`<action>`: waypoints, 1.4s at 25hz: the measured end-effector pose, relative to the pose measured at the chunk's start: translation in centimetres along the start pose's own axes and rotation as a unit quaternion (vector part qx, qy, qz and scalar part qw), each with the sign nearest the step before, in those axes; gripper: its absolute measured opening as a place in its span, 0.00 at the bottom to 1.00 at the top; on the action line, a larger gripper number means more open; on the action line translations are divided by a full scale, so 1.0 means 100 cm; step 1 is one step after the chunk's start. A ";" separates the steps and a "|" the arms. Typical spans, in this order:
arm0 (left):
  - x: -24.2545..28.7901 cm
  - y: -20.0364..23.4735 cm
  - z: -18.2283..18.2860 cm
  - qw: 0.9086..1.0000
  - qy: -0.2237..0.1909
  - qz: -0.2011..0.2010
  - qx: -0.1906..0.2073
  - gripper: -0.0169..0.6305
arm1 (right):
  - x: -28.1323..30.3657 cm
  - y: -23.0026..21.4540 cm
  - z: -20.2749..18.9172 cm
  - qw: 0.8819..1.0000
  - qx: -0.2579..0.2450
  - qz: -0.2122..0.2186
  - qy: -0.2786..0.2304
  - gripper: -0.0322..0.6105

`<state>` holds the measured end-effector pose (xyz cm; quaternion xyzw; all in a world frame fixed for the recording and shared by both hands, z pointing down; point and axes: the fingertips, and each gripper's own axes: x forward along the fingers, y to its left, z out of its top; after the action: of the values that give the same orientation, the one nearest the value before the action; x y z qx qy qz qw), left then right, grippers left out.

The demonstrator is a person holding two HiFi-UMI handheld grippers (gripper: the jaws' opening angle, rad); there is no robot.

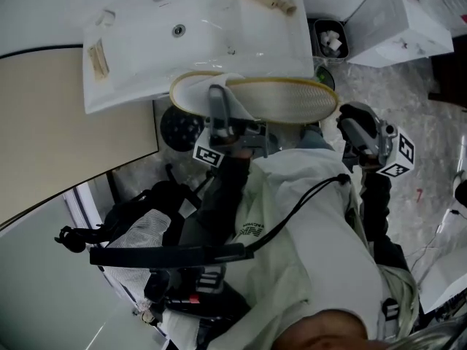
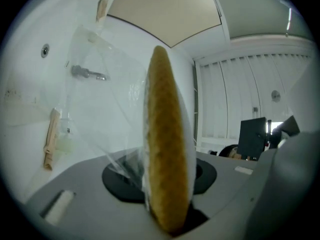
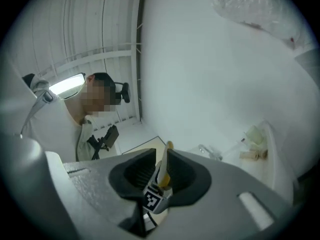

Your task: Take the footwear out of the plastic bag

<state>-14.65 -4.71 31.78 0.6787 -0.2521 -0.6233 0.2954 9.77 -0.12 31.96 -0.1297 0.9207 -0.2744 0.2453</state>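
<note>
The slipper (image 2: 167, 149), straw-coloured sole edge-on, stands upright between the jaws of the left gripper (image 1: 219, 115), which grasp it near one end. The clear plastic bag (image 2: 100, 99) hangs loosely around it, spreading off to the jaws' left. The right gripper (image 3: 161, 170) sits just beyond the slipper's far end. Its jaws are parted only by a narrow slit, through which the slipper shows further off; whether any bag film is caught there is hard to tell. A white sink (image 1: 146, 71) lies beyond both jaws.
</note>
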 end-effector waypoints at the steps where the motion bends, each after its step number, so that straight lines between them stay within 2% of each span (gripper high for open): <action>1: 0.000 0.002 0.010 1.000 -0.018 0.003 0.004 0.23 | -0.007 -0.004 0.007 1.000 -0.002 -0.014 -0.020 0.14; 3: -0.001 0.006 0.028 0.999 -0.040 0.013 0.018 0.22 | -0.020 -0.014 0.016 0.998 -0.018 -0.053 -0.039 0.14; 6: -0.002 0.013 0.038 0.998 -0.043 0.031 0.036 0.21 | -0.024 -0.027 0.008 0.994 -0.043 -0.104 -0.017 0.14; 11: -0.003 0.021 0.018 0.998 -0.020 0.044 0.031 0.21 | -0.008 -0.040 -0.030 0.986 -0.033 -0.161 0.032 0.14; 13: -0.004 0.025 0.007 0.998 -0.001 0.052 0.031 0.21 | -0.001 -0.048 -0.046 0.981 -0.005 -0.189 0.041 0.14; 17: -0.011 0.024 -0.005 0.996 0.036 0.063 0.059 0.21 | -0.003 -0.064 -0.067 0.966 0.094 -0.240 0.012 0.14; 19: -0.016 0.024 -0.003 0.995 0.039 0.066 0.065 0.21 | -0.005 -0.062 -0.076 0.964 0.105 -0.243 0.020 0.14; 25: -0.038 0.026 0.015 0.994 0.017 0.088 0.068 0.21 | 0.018 -0.037 -0.098 0.972 0.065 -0.207 0.086 0.14; 30: -0.051 0.026 0.028 0.992 0.019 0.101 0.073 0.21 | 0.046 -0.027 -0.102 0.980 0.063 -0.167 0.086 0.14; 35: -0.060 0.023 0.038 0.992 0.026 0.109 0.059 0.21 | 0.062 -0.020 -0.106 0.983 0.042 -0.159 0.086 0.14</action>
<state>-18.94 -2.34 37.45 0.6796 -0.3530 -0.5538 0.3270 -0.84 0.62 38.48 -0.2401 0.8938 -0.3582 0.1231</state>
